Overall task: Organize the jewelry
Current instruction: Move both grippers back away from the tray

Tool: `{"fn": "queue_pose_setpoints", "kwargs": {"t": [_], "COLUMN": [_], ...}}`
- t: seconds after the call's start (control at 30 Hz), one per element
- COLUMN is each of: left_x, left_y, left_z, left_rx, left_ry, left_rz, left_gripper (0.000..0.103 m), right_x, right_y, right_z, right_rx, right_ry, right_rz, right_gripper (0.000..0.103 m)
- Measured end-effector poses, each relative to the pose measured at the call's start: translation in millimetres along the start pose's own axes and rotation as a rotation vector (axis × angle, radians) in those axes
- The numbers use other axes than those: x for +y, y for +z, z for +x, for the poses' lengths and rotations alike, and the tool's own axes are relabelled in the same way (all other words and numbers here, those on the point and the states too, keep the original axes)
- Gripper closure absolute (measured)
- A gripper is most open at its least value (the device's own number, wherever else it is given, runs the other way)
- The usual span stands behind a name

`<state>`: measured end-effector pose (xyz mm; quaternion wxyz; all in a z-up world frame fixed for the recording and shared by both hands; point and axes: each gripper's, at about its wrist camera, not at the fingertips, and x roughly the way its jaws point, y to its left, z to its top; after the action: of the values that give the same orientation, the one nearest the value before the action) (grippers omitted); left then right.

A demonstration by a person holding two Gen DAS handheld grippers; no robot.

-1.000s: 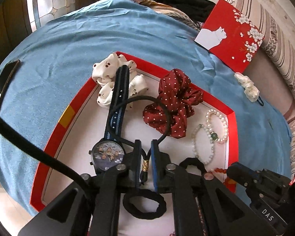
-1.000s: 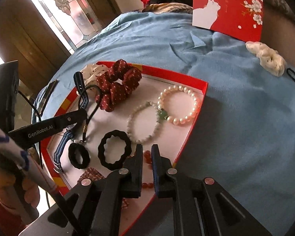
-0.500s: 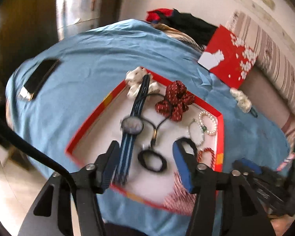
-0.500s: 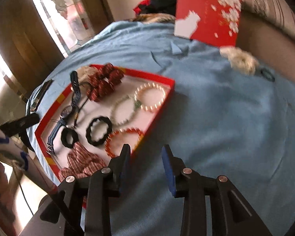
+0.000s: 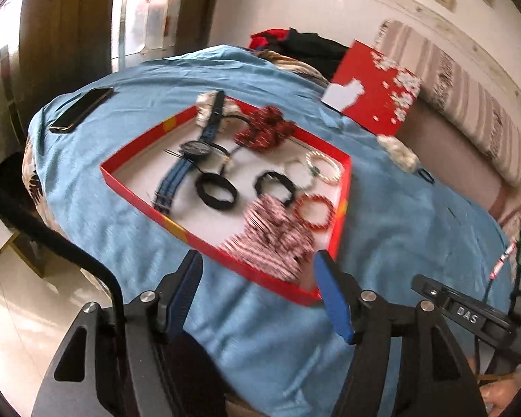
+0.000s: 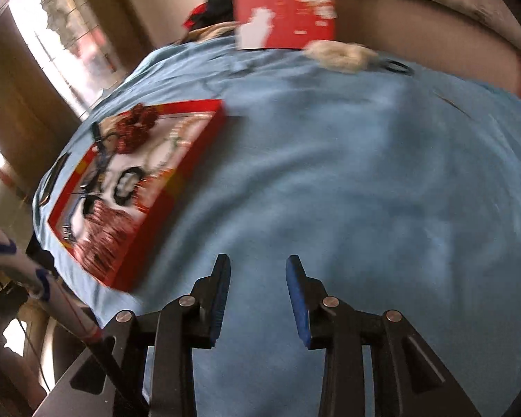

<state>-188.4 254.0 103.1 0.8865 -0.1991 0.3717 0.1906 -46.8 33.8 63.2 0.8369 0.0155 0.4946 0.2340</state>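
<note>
- Both our grippers have pulled back from the red tray; jewelry lies inside it on the blue cloth.
- Left gripper: jaws opening, nothing between.
- Right gripper: released, empty.
- We read "DAS" there.

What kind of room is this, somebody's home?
Probably a home, a living room or bedroom. A blue cloth covers the surface under a red tray of bracelets and hair ties, a striped cushioned seat runs along the wall, and clothes lie piled behind.
</note>
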Motion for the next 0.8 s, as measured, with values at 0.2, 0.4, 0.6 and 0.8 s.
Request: {"fn": "queue_pose_setpoints", "kwargs": {"t": [0.2, 0.4, 0.6, 0.8], "left_x": [-34.8, -63.8, -74.2, -77.7], "left_y": [-28.9, -51.4, -66.9, -85.5], "left_z": [-6.7, -22.7, -39.8, -58.2], "left_rx": [0.029, 0.02, 0.003, -0.018], "left_ry": [-0.019, -0.029, -0.024, -0.004], "left_rz": [0.115, 0.227, 0.27, 0.325], "left_gripper": [0.037, 0.037, 0.037, 0.037], "right_x": [-49.3, -70.8, -78.9, -72.8], "right_y": [-46.0, -79.6, -98.1, -98.9], "right_z": [-32.9, -63.0, -80.3, -104.0], "right_rx": [-0.066, -0.157, -0.208, -0.276], "right_ry": [-0.084, -0.145, -0.179, -0.144], "right_rz": [0.104, 0.133, 0.126, 0.139], "right_gripper": [0.067, 0.067, 0.065, 0.061]}}
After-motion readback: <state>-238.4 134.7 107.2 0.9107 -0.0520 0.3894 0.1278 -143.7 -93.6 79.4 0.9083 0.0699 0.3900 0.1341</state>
